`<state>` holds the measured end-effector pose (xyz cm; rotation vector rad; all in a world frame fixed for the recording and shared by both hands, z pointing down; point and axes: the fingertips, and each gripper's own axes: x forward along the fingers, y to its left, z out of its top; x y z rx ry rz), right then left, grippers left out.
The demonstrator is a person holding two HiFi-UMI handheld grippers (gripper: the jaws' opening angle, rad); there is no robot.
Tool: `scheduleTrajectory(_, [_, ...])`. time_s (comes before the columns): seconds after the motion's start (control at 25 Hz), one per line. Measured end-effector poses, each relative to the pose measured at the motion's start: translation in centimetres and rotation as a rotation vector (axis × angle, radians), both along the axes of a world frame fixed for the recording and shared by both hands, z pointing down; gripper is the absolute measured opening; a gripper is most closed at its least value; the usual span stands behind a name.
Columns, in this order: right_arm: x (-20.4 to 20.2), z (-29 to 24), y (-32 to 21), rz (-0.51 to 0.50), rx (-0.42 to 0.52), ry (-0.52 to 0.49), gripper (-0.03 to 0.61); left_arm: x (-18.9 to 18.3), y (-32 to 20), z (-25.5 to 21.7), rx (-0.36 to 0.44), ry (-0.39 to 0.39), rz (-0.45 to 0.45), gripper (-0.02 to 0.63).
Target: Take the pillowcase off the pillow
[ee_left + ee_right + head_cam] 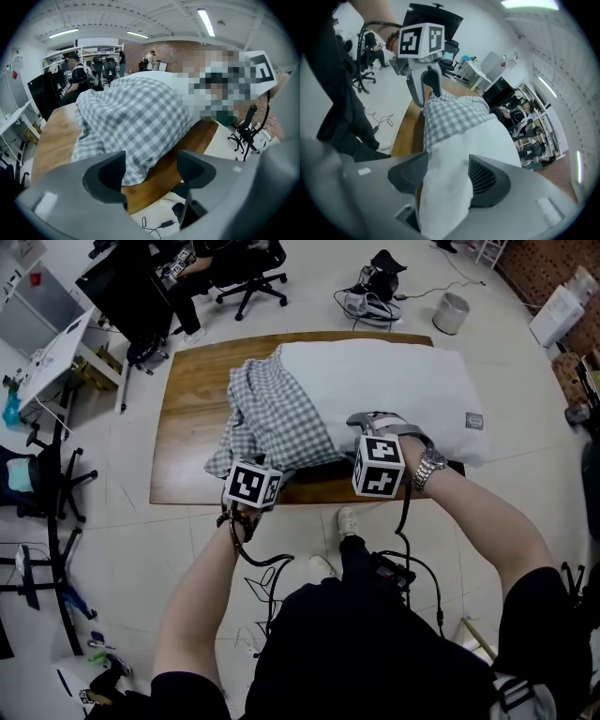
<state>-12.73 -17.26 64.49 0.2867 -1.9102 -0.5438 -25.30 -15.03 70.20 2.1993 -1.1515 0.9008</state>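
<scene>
The wooden table (192, 409) had rounded corners and a smooth, glossy grain. Its left third lay bare. Pale tiled floor (122, 521) ran open along its left side and its near edge. Loose cables (267, 577) trailed by the person's feet. Beyond the far edge were black office chairs (253, 277) and a round metal bin (451, 312), both well apart from the table. A white desk (56, 357) crowded the room's left side.

The pillow (394, 381) lay lengthwise across the table, plump and plain white. A small grey tag (474, 421) sat near its right end, which ran out past the table's right edge. The pillowcase (272, 418) was thin grey-and-white check. It was bunched in soft folds over the pillow's left end, and its loose hem spilled down to the near edge of the wood.

Both grippers came in over that near edge, tilted downward. The left gripper (151, 164) had its dark, scooped jaws spread wide. The checked hem hung just in front of them beside the left pad, and nothing was pinched.

The right gripper (447, 173) also stood wide. Its ribbed pads flanked a fold of the white pillow, which filled the gap and brushed both sides. I saw no squeeze on it. A metal wristwatch (429, 465) showed on that arm.
</scene>
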Motion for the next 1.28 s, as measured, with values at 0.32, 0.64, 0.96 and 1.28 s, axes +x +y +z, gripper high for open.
scheduleTrajectory(0.32, [0.0,2.6,-0.7,-0.028,0.238,0.112,0.272,0.3,0.4,4.0,-0.014,-0.057,-0.017,0.344])
scheduleTrajectory(0.64, [0.5,2.8,-3.0,0.003,0.413,0.15,0.156,-1.2,-0.2,6.3,-0.048,-0.133,-0.076,0.136])
scheduleTrajectory(0.96, [2.6,1.7,-3.9,0.084,0.429,0.057,0.038,-5.8,0.2,6.0,-0.075,-0.154,-0.158,0.008])
scheduleTrajectory(1.28, [3.9,1.1,-3.9,0.128,0.402,0.085,0.034,-12.6,-0.1,4.1,-0.073,-0.203,-0.266,0.006])
